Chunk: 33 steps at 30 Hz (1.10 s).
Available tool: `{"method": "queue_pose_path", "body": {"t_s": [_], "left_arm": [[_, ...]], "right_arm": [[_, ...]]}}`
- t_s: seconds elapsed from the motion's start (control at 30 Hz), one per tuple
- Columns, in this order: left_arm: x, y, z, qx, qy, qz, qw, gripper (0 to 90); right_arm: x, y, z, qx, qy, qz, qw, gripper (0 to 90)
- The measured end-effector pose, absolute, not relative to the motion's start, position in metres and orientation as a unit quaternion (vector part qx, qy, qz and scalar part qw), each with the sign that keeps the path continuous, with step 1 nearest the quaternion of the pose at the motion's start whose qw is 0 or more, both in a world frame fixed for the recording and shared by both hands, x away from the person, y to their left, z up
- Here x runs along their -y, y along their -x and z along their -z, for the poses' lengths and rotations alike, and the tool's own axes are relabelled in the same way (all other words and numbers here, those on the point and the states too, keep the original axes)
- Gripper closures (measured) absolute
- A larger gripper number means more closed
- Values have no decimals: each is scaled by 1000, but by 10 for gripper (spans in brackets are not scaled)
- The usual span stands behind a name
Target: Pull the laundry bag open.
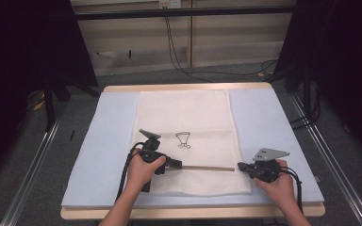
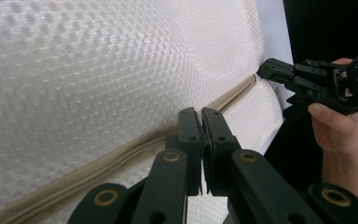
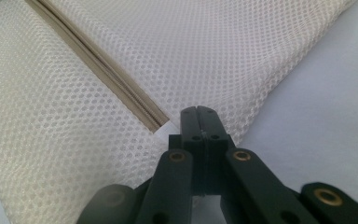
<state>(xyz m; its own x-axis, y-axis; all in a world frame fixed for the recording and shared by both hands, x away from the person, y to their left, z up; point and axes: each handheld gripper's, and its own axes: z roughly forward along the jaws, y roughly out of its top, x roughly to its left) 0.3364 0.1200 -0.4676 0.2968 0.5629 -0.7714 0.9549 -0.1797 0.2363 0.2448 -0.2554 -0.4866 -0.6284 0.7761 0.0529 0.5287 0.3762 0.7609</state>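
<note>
- Mesh bag (image 1: 188, 136) lies flat mid-table on the blue pad (image 1: 273, 132), zipper (image 1: 202, 167) running parallel to the near edge.
- Your left gripper (image 1: 178, 164) sits at the zipper's left end, jaws pressed together (whether they pinch anything, can't tell).
- Your right gripper (image 1: 241, 166) sits at the zipper's right end by the bag's near right corner, jaws also closed tight.
</note>
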Motion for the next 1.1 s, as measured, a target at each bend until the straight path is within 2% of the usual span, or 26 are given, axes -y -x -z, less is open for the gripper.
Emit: {"method": "queue_pose_path", "body": {"t_s": [1.1], "left_arm": [[-152,-335,468,-544,-706,265,368,874]], "right_arm": [[256,-245,487,-813,-403,-389,158,900]]}}
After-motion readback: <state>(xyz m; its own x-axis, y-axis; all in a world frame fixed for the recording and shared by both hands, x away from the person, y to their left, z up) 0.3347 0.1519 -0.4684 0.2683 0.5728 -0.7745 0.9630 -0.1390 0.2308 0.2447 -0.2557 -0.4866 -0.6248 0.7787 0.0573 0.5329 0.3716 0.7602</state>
